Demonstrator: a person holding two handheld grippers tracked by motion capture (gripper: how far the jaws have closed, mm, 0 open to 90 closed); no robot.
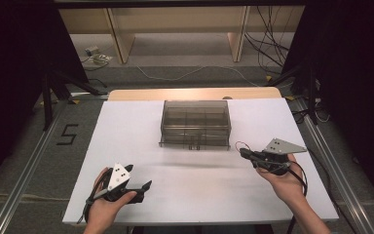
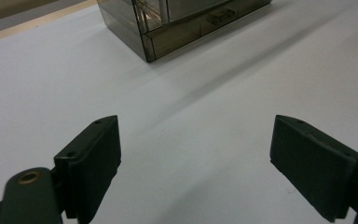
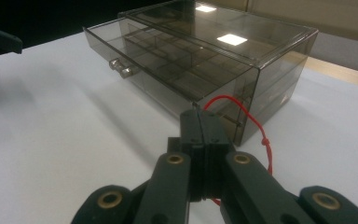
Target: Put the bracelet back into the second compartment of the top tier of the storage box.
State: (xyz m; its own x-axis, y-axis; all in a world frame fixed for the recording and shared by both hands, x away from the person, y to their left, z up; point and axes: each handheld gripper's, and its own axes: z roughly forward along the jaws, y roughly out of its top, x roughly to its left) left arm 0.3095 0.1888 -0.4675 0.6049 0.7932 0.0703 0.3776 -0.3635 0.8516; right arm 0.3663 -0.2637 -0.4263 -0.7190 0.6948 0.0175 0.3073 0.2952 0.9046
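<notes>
A thin red string (image 3: pixel 242 109) is the thing in hand: it is pinched between the closed jaws of the right gripper (image 1: pixel 243 152), and in the right gripper view it loops up out of the jaw tips and trails down the gripper's right side, with a small knot partway along. The jaws are clenched flat together on it, which is probably the only way so slight a thing stays put.

Just beyond the string stands a smoky clear plastic drawer box (image 1: pixel 195 123), near the middle of the white table (image 1: pixel 126 146). Its front faces the person, and two small knobs (image 3: pixel 121 68) sit on the drawer front (the drawer looks pushed in or nearly so, though I cannot tell for sure). Dividers inside split it into compartments, which look empty as far as the tinted walls allow. The right gripper points at the box's near right corner, close to it but apart, so the string seems meant for the box, perhaps a compartment or a knob.

The left gripper (image 1: pixel 146 186) waits well apart from the box at the near left of the table, its jaws spread wide and empty with only bare table between them. Held that way, it looks ready to steady the box or pull the drawer.
</notes>
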